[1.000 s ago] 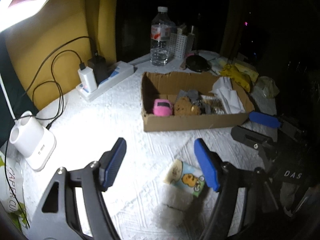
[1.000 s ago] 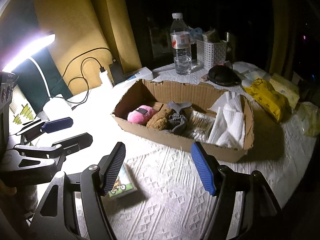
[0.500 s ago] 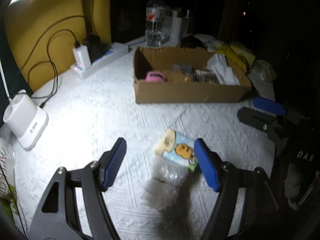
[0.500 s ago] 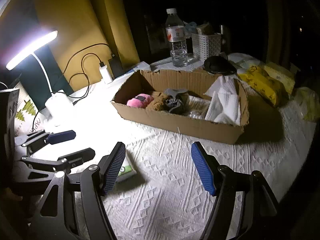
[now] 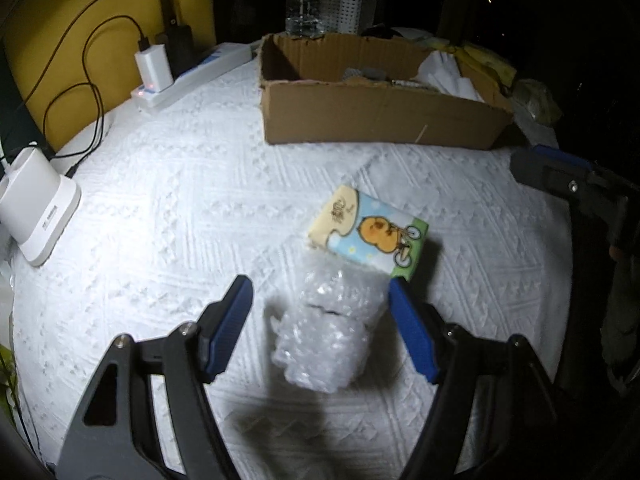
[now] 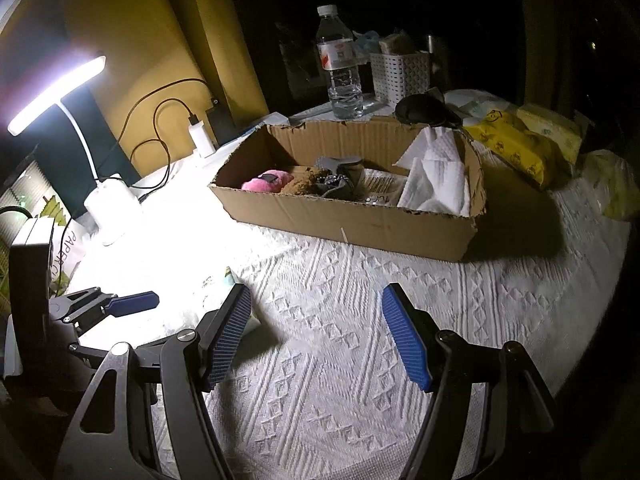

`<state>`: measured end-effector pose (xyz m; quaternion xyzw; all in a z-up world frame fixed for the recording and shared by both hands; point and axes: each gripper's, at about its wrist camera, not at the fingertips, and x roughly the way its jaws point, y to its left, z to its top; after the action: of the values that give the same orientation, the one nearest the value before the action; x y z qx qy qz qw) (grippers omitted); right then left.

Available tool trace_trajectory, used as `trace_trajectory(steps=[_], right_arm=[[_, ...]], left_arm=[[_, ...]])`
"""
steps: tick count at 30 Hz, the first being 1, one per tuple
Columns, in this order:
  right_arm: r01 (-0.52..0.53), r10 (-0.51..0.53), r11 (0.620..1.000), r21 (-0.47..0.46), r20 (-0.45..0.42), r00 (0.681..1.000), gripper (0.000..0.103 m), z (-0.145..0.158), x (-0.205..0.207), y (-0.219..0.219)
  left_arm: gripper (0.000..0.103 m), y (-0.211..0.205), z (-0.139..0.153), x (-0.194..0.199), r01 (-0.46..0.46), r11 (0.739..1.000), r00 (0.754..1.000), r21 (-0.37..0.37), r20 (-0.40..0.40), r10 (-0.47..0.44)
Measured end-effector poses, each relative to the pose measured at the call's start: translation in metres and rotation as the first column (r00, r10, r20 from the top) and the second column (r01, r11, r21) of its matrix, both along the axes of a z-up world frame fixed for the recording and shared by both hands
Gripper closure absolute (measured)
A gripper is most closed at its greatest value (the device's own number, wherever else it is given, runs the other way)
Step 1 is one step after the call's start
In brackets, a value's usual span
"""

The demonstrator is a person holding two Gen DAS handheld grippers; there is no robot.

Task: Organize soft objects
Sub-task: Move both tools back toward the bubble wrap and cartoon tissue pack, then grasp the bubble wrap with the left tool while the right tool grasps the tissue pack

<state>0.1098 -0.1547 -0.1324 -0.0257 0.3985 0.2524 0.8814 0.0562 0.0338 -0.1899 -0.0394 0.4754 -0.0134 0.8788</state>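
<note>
A roll of clear bubble wrap (image 5: 326, 332) lies on the white tablecloth between the blue pads of my left gripper (image 5: 320, 312), which is open around it. A tissue pack (image 5: 370, 236) with a cartoon chick lies just beyond it. The cardboard box (image 5: 380, 118) stands further back; in the right wrist view the box (image 6: 352, 220) holds a pink plush (image 6: 266, 182), a brown plush (image 6: 300, 186), grey items and white paper towels (image 6: 436, 176). My right gripper (image 6: 316, 320) is open and empty above the cloth, in front of the box.
A lit desk lamp (image 6: 56, 96) and its white base (image 5: 36, 200) stand at the left. A power strip with chargers (image 5: 176, 80), a water bottle (image 6: 340, 64), a white basket (image 6: 400, 72) and yellow packets (image 6: 516, 148) lie behind and right of the box.
My left gripper has moved down and forward, so the bubble wrap now lies between its pads. My right gripper has drawn back slightly from the box.
</note>
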Motion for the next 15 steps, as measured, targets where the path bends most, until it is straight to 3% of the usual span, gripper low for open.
trace_trajectory(steps=[2, 5, 7, 15], right_arm=[[-0.002, 0.002, 1.000, 0.000, 0.000, 1.000, 0.032, 0.000, 0.000, 0.001], [-0.009, 0.009, 1.000, -0.005, -0.002, 1.000, 0.032, -0.002, -0.001, 0.005], [-0.013, 0.013, 1.000, -0.009, -0.004, 1.000, 0.032, -0.003, 0.000, 0.009], [-0.058, 0.057, 0.998, -0.022, -0.038, 0.998, 0.032, -0.014, -0.001, 0.030]], left_arm=[[0.033, -0.001, 0.000, -0.001, 0.015, 1.000, 1.000, 0.000, 0.002, -0.015], [0.051, -0.002, -0.004, 0.000, 0.032, 0.999, 0.999, 0.002, -0.016, -0.032], [0.057, 0.000, -0.008, -0.002, 0.034, 0.999, 0.999, -0.008, -0.022, -0.034], [0.060, 0.016, 0.005, -0.011, 0.002, 1.000, 1.000, -0.024, 0.031, -0.001]])
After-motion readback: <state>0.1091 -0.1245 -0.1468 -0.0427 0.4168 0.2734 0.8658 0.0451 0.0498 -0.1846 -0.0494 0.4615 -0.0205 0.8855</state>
